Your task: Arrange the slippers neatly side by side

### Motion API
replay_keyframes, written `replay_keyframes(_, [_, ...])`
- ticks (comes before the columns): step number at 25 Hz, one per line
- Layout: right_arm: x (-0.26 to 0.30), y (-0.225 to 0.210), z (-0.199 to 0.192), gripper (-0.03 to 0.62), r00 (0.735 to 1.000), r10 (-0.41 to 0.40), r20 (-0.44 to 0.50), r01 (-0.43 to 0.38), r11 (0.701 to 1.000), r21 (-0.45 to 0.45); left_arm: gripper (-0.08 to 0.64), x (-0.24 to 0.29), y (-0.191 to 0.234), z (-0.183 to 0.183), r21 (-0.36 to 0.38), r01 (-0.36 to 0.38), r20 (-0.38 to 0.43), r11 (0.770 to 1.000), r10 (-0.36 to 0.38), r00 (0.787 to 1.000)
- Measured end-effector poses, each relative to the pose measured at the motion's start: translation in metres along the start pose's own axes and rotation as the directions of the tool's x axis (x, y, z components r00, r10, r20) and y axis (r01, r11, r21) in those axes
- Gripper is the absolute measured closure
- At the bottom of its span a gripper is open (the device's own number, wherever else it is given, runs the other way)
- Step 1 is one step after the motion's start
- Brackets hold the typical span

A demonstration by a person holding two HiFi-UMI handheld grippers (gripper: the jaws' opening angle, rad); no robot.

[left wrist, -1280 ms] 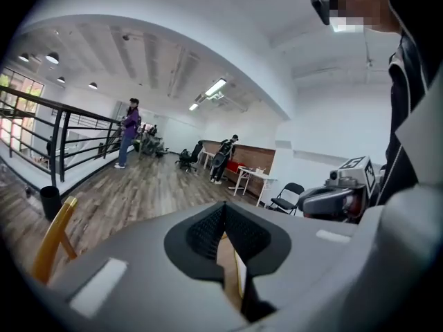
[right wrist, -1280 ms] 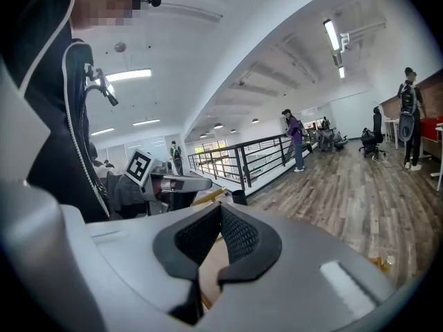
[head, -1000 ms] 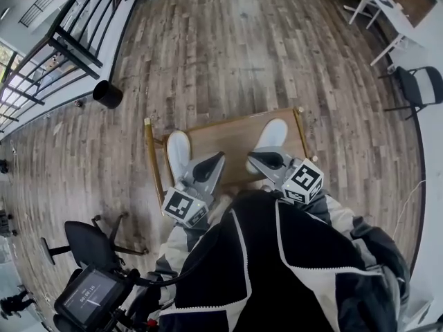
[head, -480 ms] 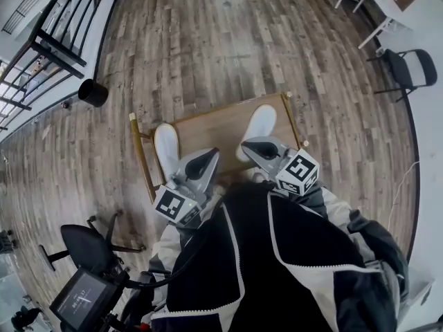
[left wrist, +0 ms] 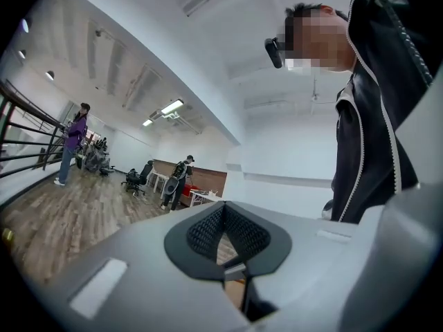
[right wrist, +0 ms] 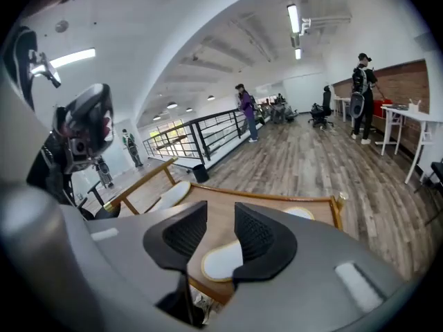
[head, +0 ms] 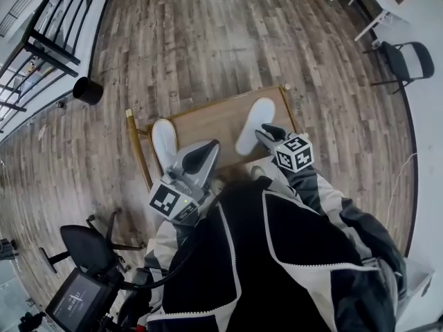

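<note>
Now right tongs (right wrist: 220, 225) lower, newly apart

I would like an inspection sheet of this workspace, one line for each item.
Surface: wooden table, low.
Job's things: left slipper at the table's left edge, right slipper near its right edge; wide apart, not side by side.
Clutter: nothing seen on the table.
Grippers: left gripper shut, empty; right gripper's jaws have just been opening, nothing gripped, right slipper's heel shows through the gap.
Cables: thin pale line on floor, perhaps a cable.
Surroundings: plank floor, black bin, railing, chair.
</note>
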State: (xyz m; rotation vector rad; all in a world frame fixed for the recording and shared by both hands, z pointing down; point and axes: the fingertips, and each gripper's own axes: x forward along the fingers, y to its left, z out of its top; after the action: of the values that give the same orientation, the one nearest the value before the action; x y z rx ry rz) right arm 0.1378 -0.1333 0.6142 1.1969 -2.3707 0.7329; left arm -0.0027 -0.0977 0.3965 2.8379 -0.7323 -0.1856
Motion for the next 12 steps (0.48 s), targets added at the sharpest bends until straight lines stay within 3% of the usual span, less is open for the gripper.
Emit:
replay_keyframes(5, [0.029,-0.047,-0.058,0.430,0.978,-0.130,-0.166,0.140,0.989,0.055,0.540,-0.009,0.000,-0.008,-0.010,0.003,-0.018,1.000,-0.003,1.000])
replay_keyframes(12, [0.063,-0.093,-0.099,0.422,0.921,-0.206,-0.330,0.257,0.959,0.118,0.540,-0.020,0.013,-0.009,0.006,-0.042,-0.033,0.999,0.042,0.999])
